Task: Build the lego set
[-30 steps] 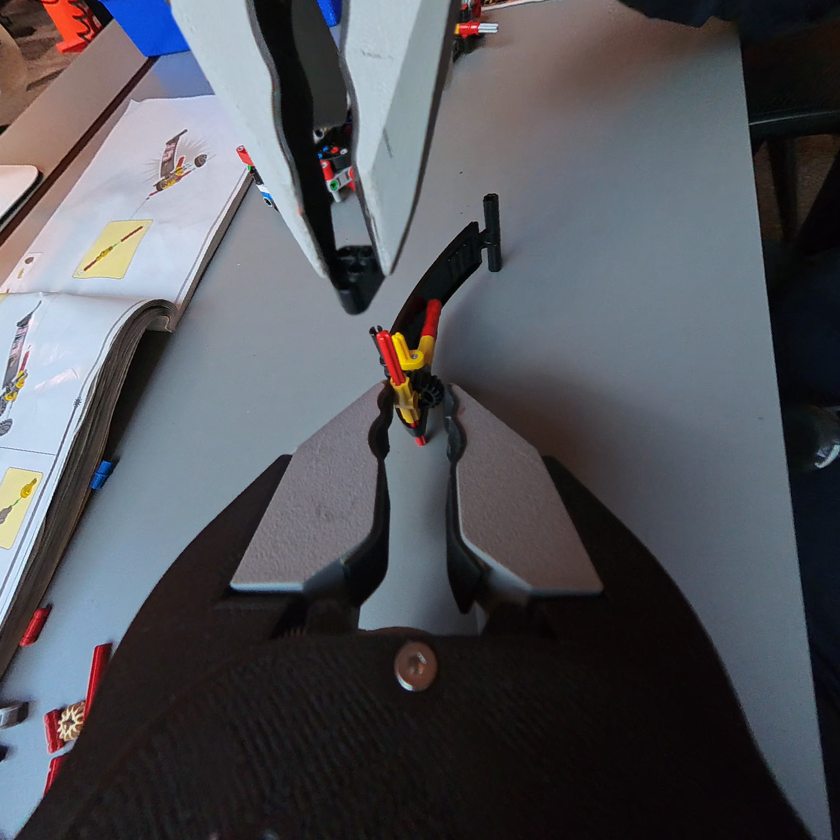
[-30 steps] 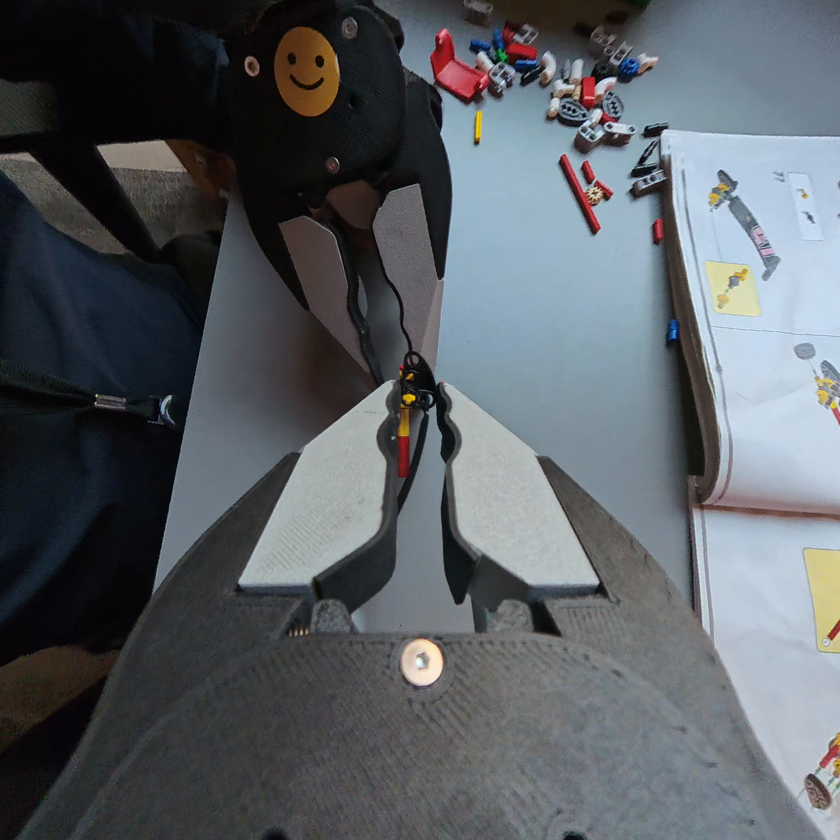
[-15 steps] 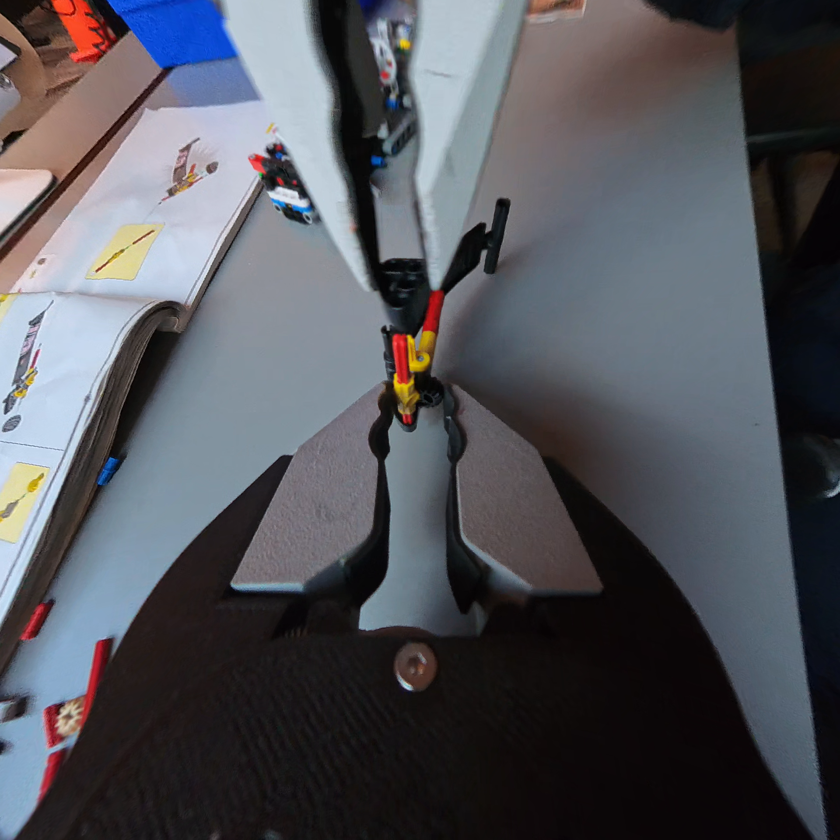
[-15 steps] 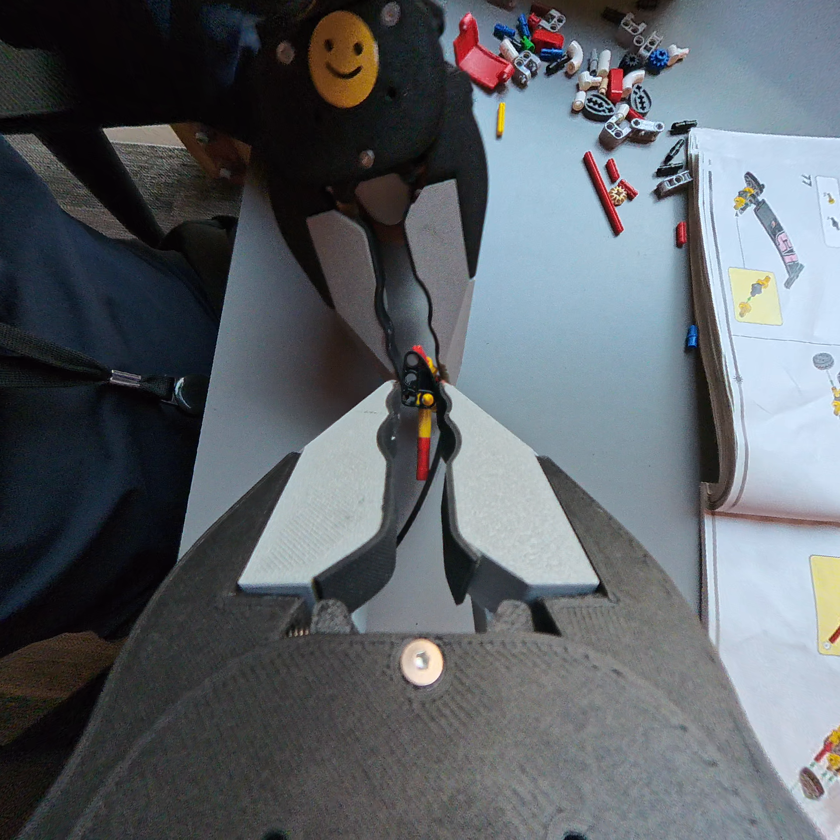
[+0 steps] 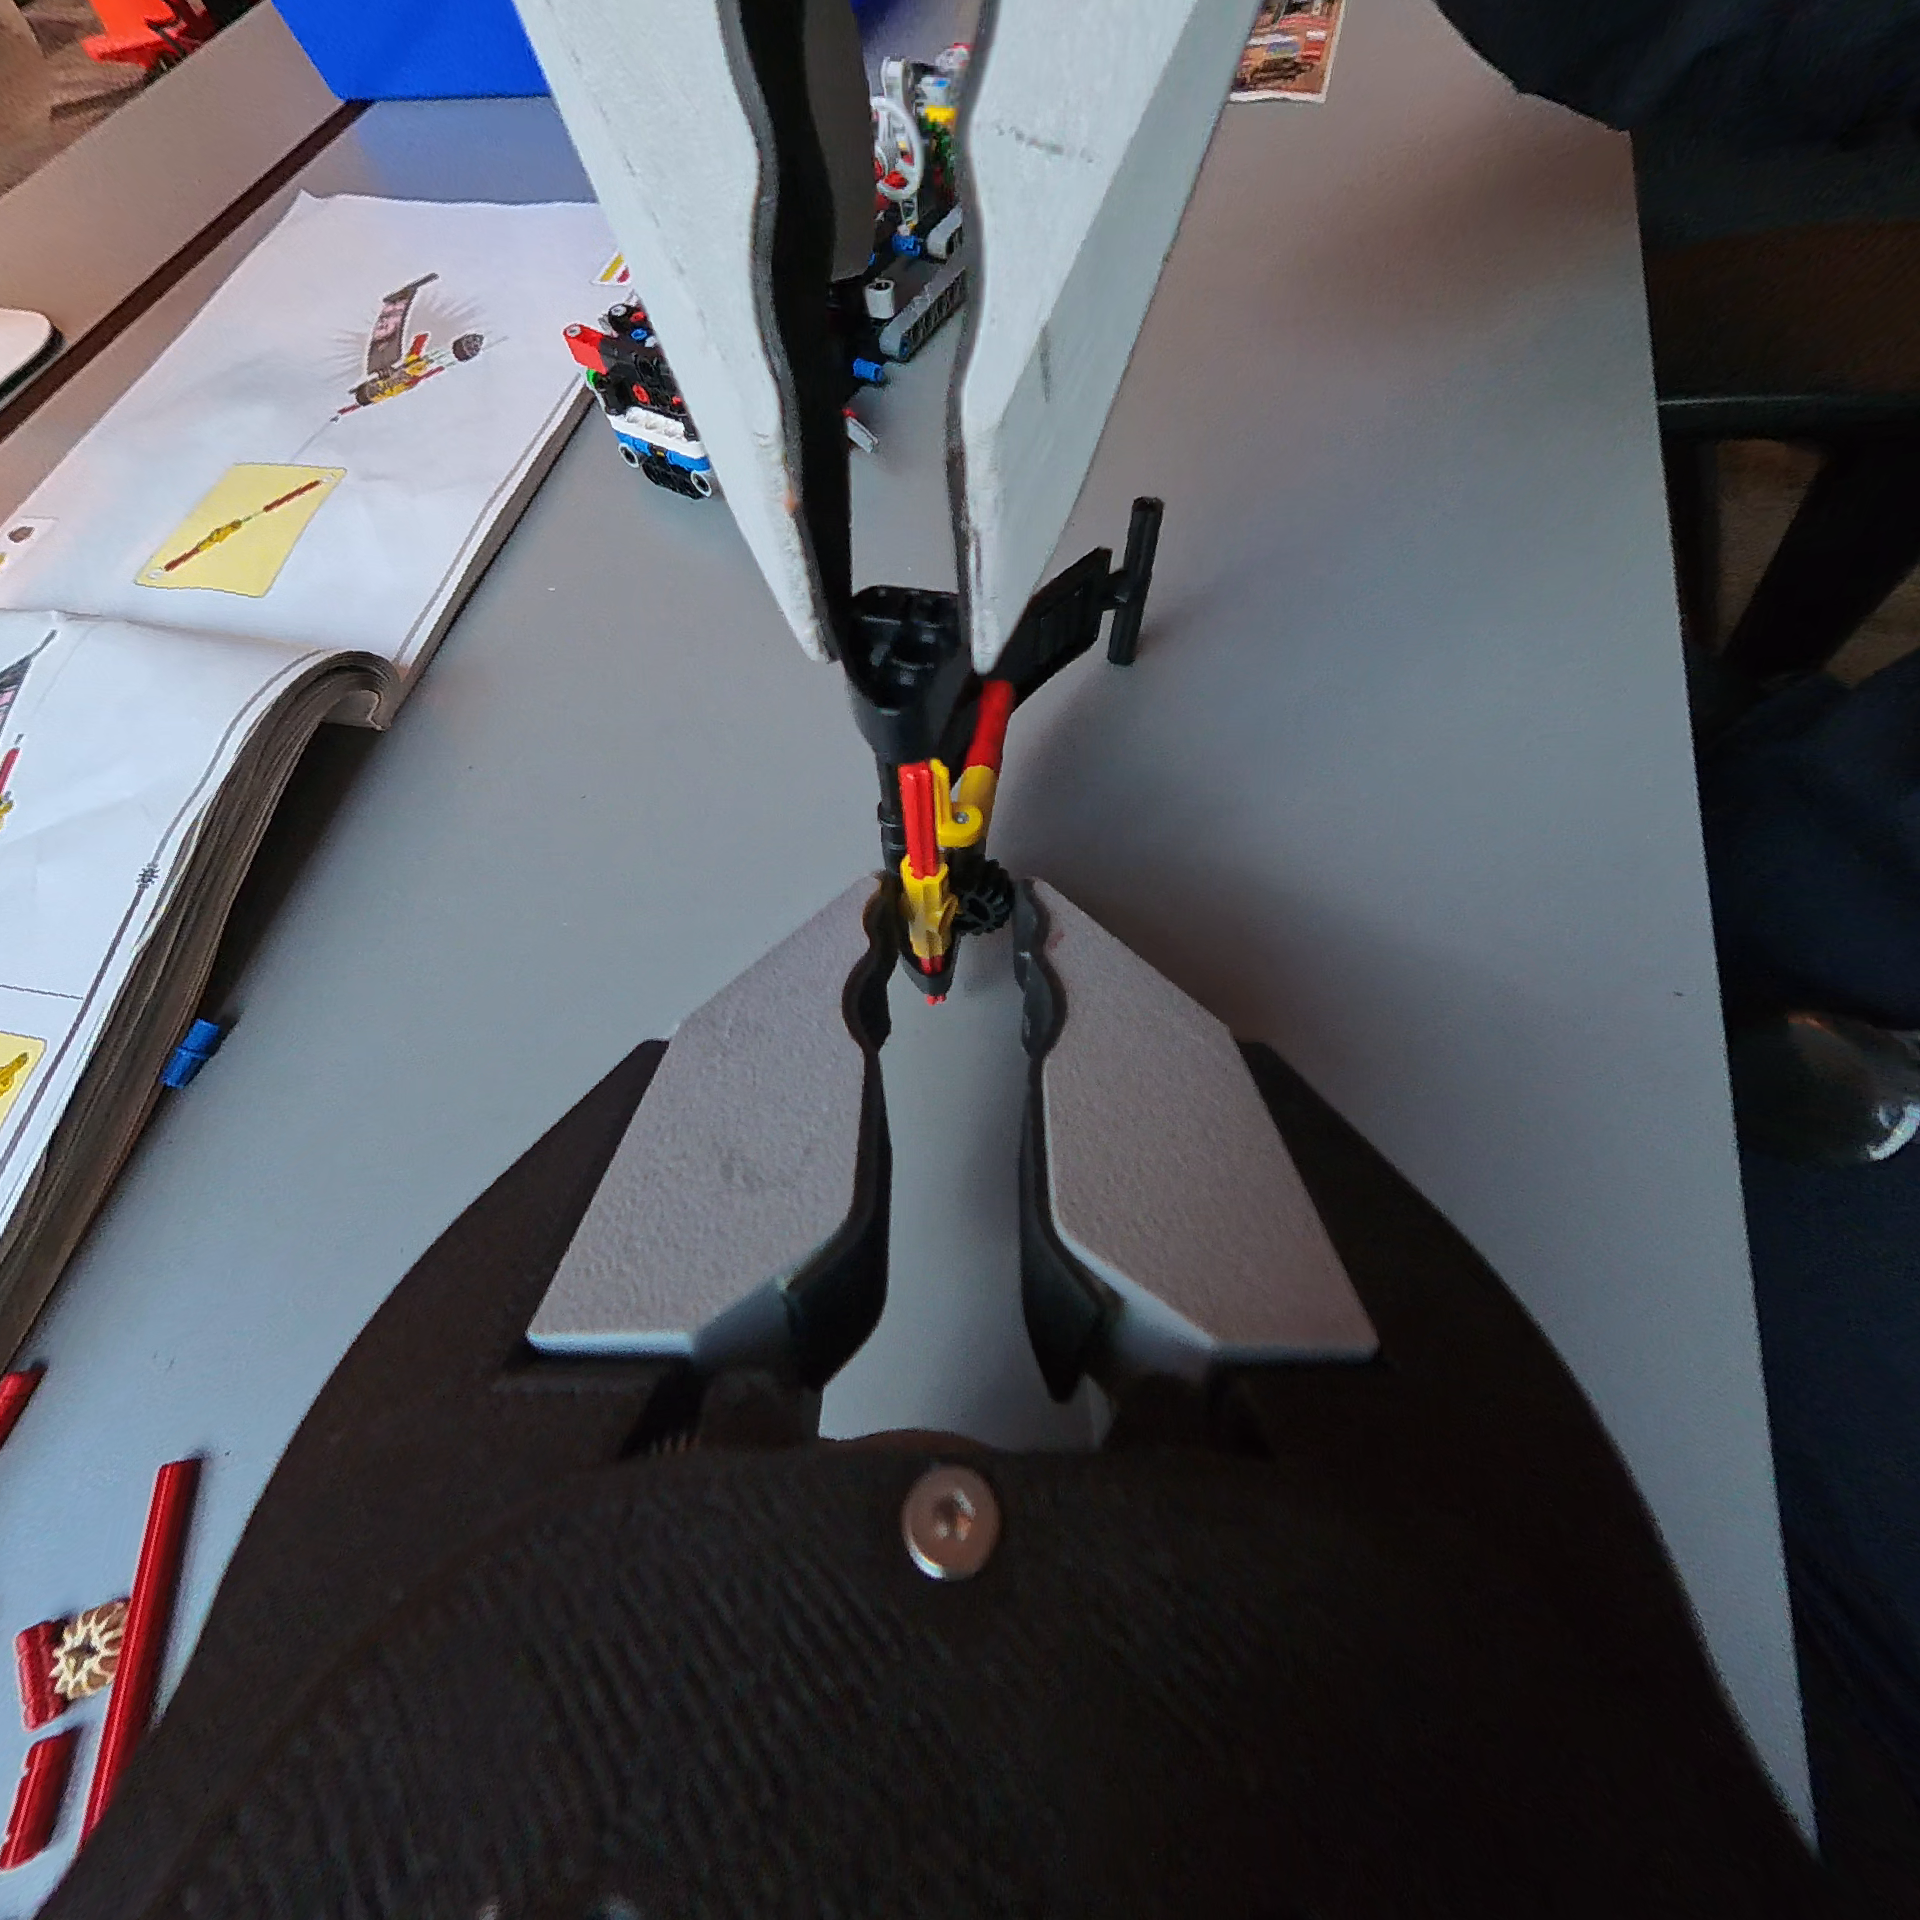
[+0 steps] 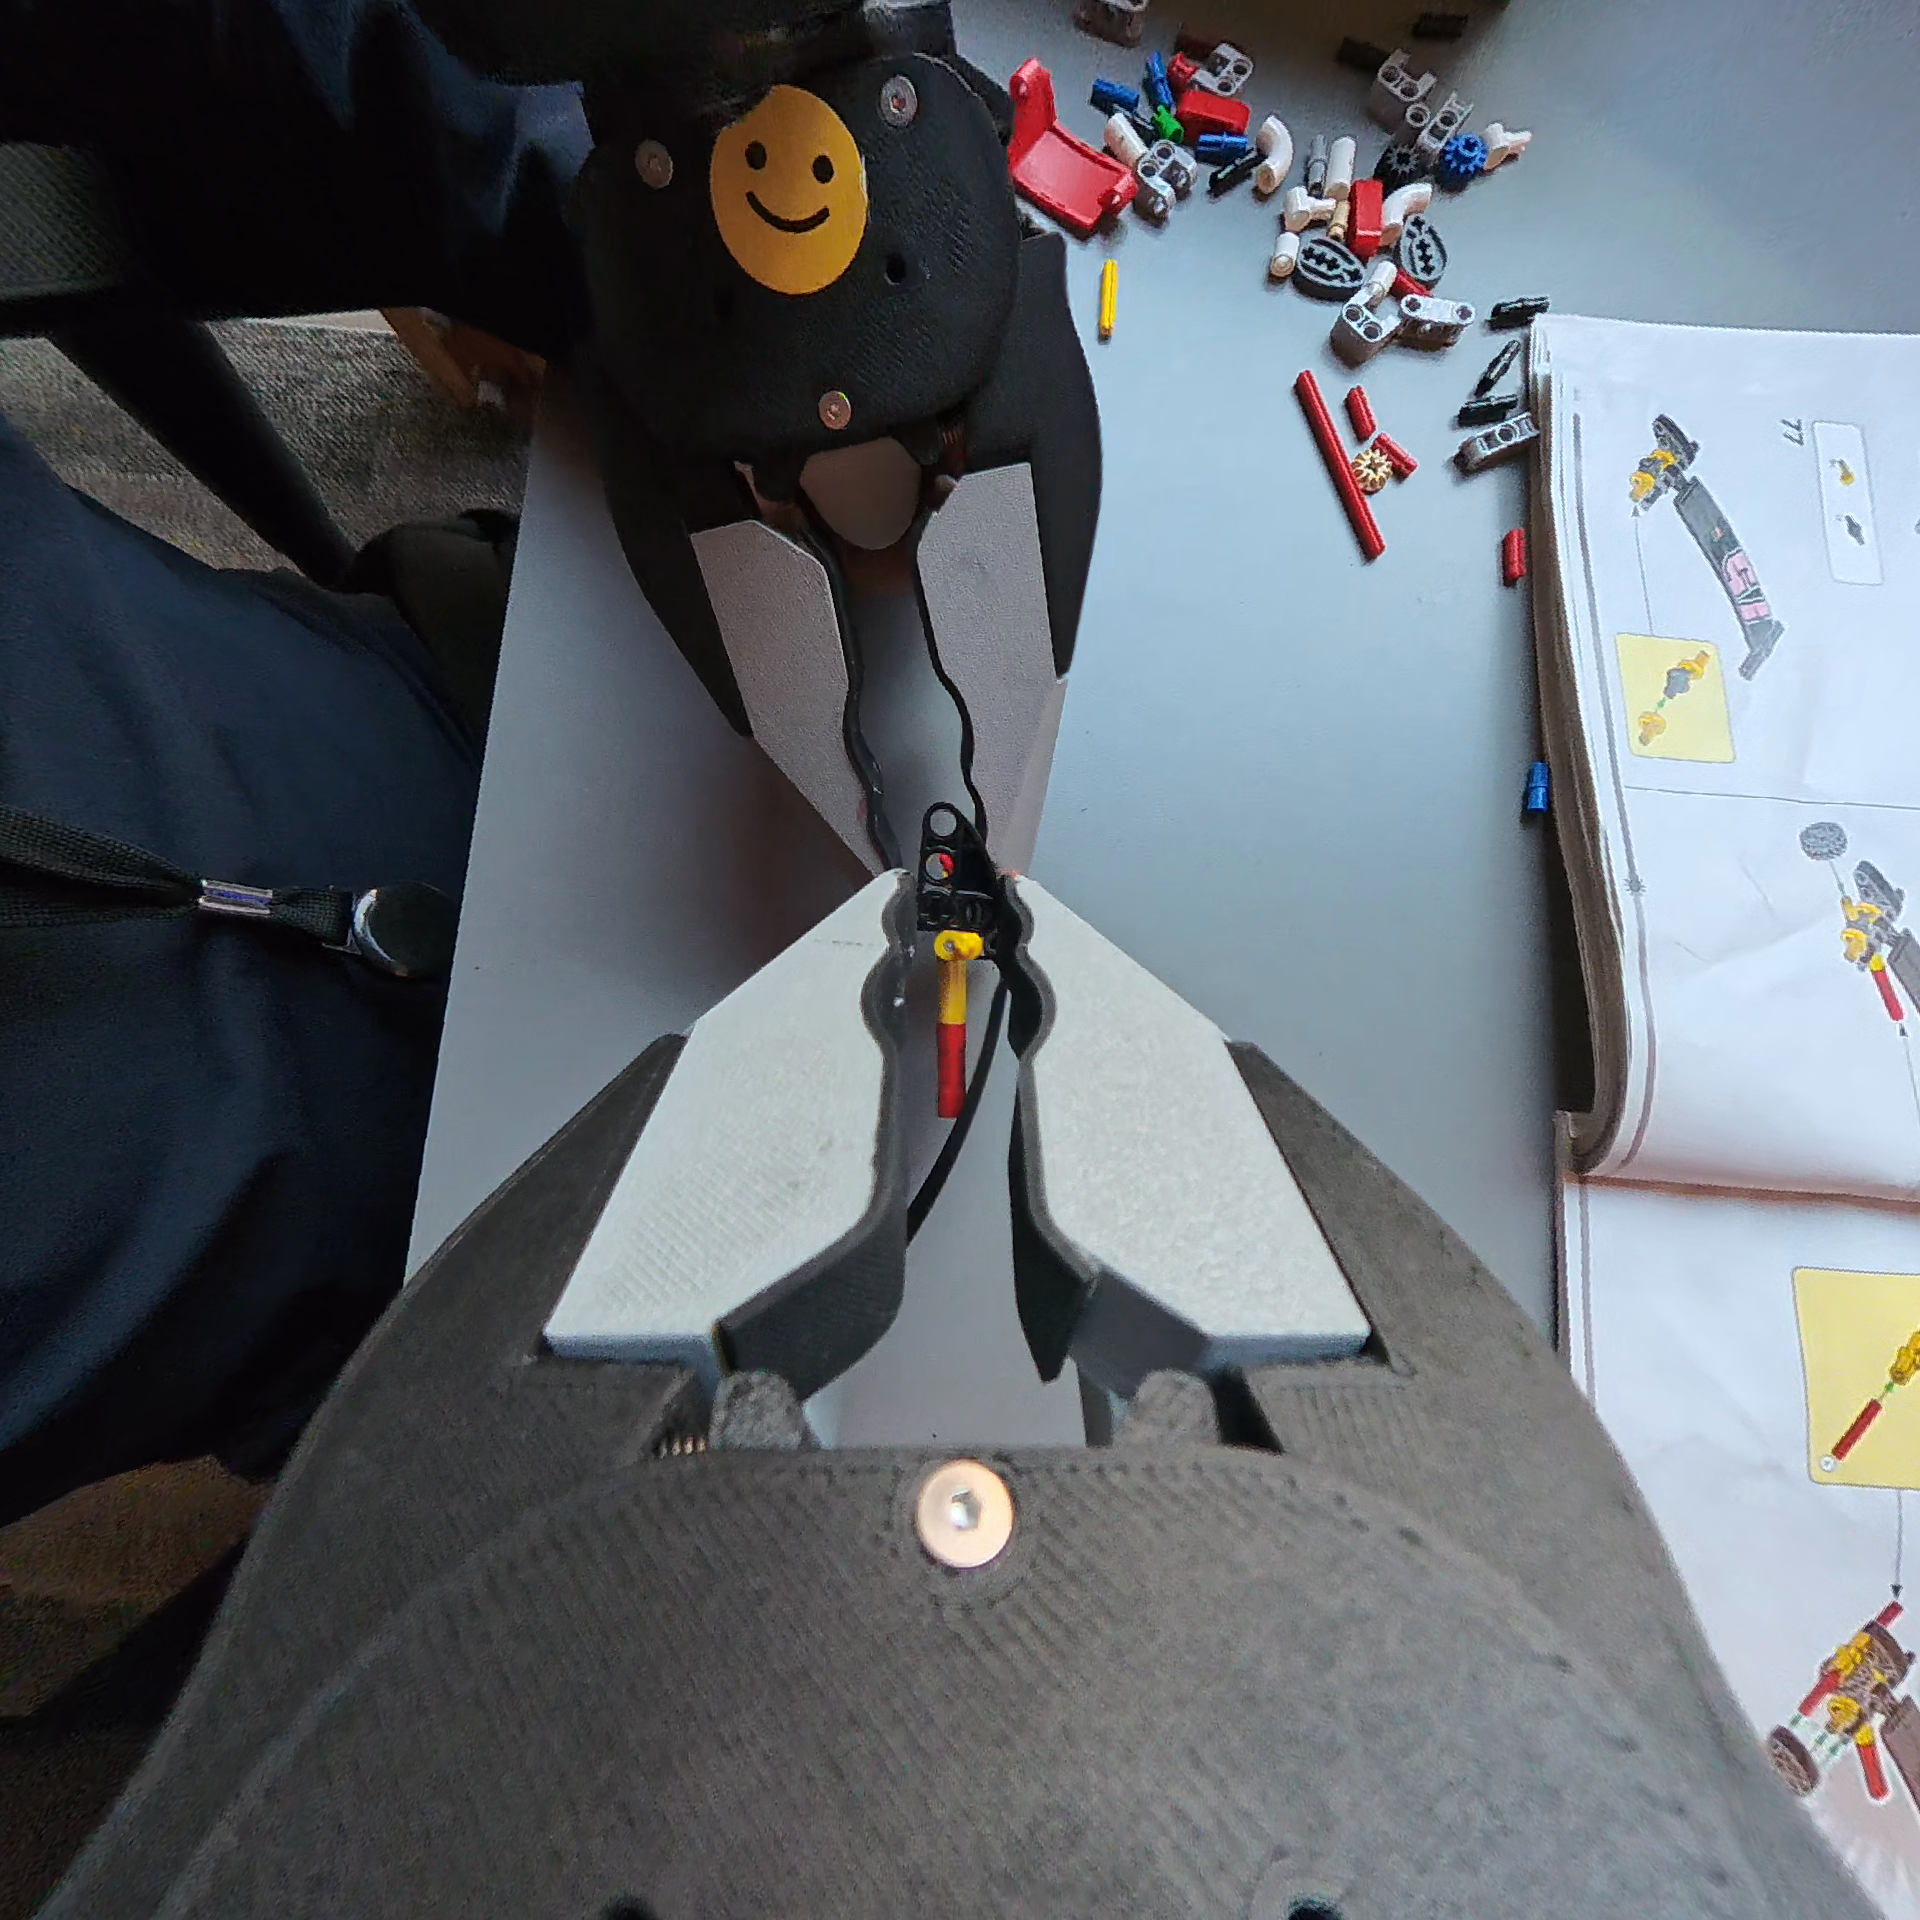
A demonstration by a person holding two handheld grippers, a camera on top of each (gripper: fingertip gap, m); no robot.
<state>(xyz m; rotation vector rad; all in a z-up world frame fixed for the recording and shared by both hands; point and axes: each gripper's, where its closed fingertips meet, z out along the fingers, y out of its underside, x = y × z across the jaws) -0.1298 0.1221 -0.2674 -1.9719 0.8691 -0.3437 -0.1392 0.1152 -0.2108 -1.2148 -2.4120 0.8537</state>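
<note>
The small toy-brick assembly [image 5: 930,873] of yellow, red and black parts hangs above the grey table [image 5: 1299,935], between both grippers. The left gripper [image 5: 945,914] has its fingers clenched on the lower yellow end, and the right gripper [image 6: 951,904] grips the black beam [image 6: 951,868]. It looks light, stiff and fragile at the joints, so hold the solid parts.

The left wrist camera is sitting just behind the left tool [image 5: 951,914], looking forward and down along its fingers across the grey tabletop [image 5: 1351,831] toward a blue box [image 5: 416,42] at the far edge. The right wrist camera is riding behind the right tool [image 6: 956,914], facing the opposite way, toward a person's dark clothing [image 6: 208,1039]. Both are looking from very close at the same small brick assembly [image 5: 935,831], and each is showing the other tool coming in from the top. Both are also catching the open instruction booklet [image 6: 1766,727].
</note>
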